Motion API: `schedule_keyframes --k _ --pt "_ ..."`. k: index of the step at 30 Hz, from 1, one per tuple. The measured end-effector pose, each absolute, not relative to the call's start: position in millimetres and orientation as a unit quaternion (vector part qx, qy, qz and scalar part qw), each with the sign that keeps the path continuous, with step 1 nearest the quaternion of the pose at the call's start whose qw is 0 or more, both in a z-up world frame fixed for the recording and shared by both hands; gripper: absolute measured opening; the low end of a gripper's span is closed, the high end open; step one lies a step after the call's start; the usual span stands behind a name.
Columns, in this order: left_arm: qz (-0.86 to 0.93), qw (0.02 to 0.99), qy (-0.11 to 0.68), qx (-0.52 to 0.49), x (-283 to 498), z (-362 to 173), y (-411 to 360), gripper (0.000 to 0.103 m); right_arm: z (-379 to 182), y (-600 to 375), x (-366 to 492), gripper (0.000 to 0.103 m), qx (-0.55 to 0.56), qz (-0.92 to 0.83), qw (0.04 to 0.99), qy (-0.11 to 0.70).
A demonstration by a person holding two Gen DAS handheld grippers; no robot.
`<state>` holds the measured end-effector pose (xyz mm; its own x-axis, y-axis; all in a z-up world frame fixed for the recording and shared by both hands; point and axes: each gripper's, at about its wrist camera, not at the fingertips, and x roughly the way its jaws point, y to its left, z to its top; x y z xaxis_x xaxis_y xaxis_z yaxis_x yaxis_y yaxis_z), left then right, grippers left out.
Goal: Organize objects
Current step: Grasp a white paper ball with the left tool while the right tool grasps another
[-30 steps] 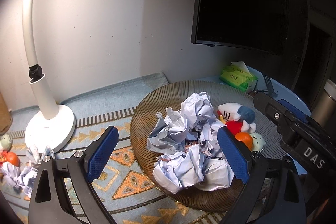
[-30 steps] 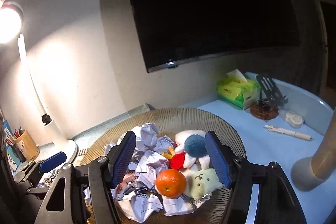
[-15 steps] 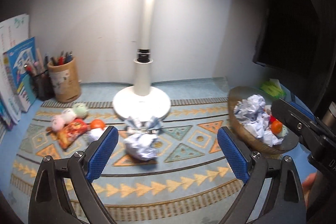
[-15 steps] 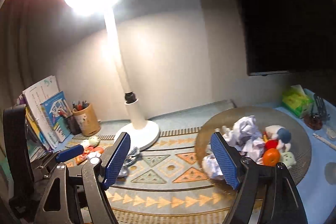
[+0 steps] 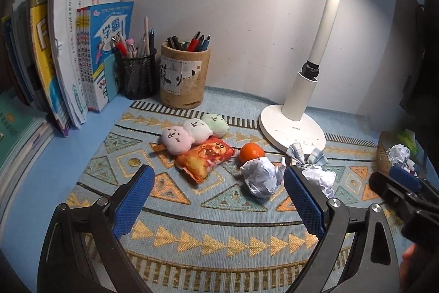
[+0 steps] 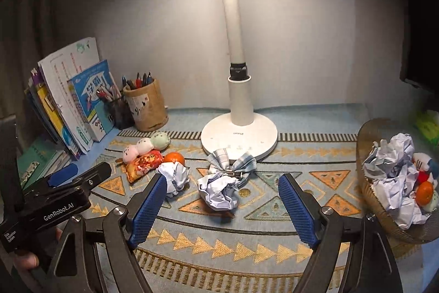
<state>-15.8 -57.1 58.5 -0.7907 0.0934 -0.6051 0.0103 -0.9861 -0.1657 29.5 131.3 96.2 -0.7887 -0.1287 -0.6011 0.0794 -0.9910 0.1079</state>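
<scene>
Loose items lie on the patterned mat [image 5: 219, 213]: a plush skewer of three round dumplings [image 5: 194, 131], a red snack-shaped plush [image 5: 205, 158], an orange [image 5: 252, 151], two crumpled paper balls [image 5: 262, 176] [image 6: 219, 191] and a checked bow [image 6: 231, 162]. My left gripper [image 5: 218, 199] hangs open and empty above the mat, short of the nearer paper ball. In the right wrist view my right gripper [image 6: 222, 205] has its jaws opening, nothing between them, with the second paper ball just beyond. A brown bowl [image 6: 367, 191] at the right holds crumpled paper, plush toys and an orange.
A white desk lamp [image 6: 238, 136] stands behind the loose items. Two pen holders [image 5: 182, 78] and upright books [image 5: 71, 45] line the back left. A stack of books [image 5: 16, 133] lies flat at the left. A dark monitor edge [image 6: 419, 45] is at the right.
Both views have swung left from the bowl to the mat with the loose toys, orange and paper. The right jaws have spread wider. The left jaws stay wide.
</scene>
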Motion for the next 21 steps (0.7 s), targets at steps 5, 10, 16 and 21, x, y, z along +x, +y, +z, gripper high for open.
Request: schedule_keyframes --k 5,10,16,21 --pt "0.926 0.054 -0.085 -0.363 -60.0 46.7 -35.0 0.095 65.1 125.7 -14.8 0.082 0.388 -0.918 0.066 -0.047" --pt "0.923 0.066 -0.117 -0.362 -75.9 29.8 -29.0 0.094 50.3 128.4 -22.4 0.082 0.381 -0.92 0.076 -0.048" --pt "0.916 0.079 -0.096 -0.381 -73.1 11.3 -17.2 0.094 35.8 126.4 -32.3 0.082 0.392 -0.916 0.076 -0.034" --pt "0.914 0.083 -0.083 -0.389 -74.2 4.8 -9.4 0.093 15.4 122.5 -40.8 0.07 0.413 -0.906 0.086 -0.033"
